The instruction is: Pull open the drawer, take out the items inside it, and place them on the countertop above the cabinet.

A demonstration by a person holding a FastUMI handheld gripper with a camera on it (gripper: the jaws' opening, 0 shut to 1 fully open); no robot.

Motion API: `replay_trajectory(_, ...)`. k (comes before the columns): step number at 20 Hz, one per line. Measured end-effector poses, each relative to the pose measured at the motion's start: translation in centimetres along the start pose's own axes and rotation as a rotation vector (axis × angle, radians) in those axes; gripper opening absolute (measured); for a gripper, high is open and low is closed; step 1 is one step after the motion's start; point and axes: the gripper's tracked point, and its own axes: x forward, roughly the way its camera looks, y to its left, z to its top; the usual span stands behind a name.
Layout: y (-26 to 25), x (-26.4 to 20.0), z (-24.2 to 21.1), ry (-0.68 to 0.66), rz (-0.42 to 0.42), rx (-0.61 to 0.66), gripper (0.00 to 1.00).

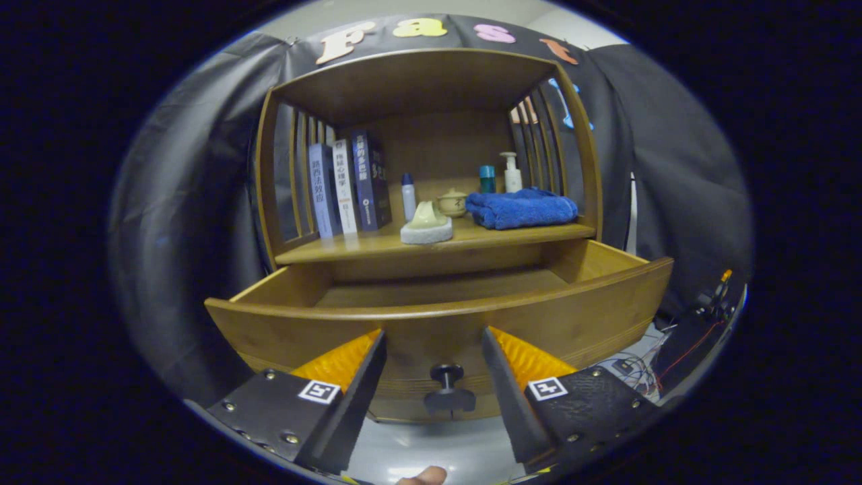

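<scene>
The wooden cabinet (431,162) has its drawer (438,316) out at twelve o'clock, showing bare floor; my gripper (434,340) is wide and empty astride the knob (447,385), so I must lift and look inside for items.

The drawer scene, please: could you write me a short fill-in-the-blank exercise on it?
1. The drawer stands pulled ____.
2. The tongs are ____, with the drawer's knob between their fingers, untouched.
3. On the countertop the folded towel is ____.
4. The books stand ____.

Missing: open; open; blue; upright
</scene>
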Motion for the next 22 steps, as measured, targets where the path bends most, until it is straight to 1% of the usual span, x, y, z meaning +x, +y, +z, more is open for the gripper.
replay_trajectory(14,0.5,6.6,1.7,0.051,-0.008,-0.034,0.89)
replay_trajectory(22,0.7,9.2,2.2,0.046,-0.009,-0.031,0.9)
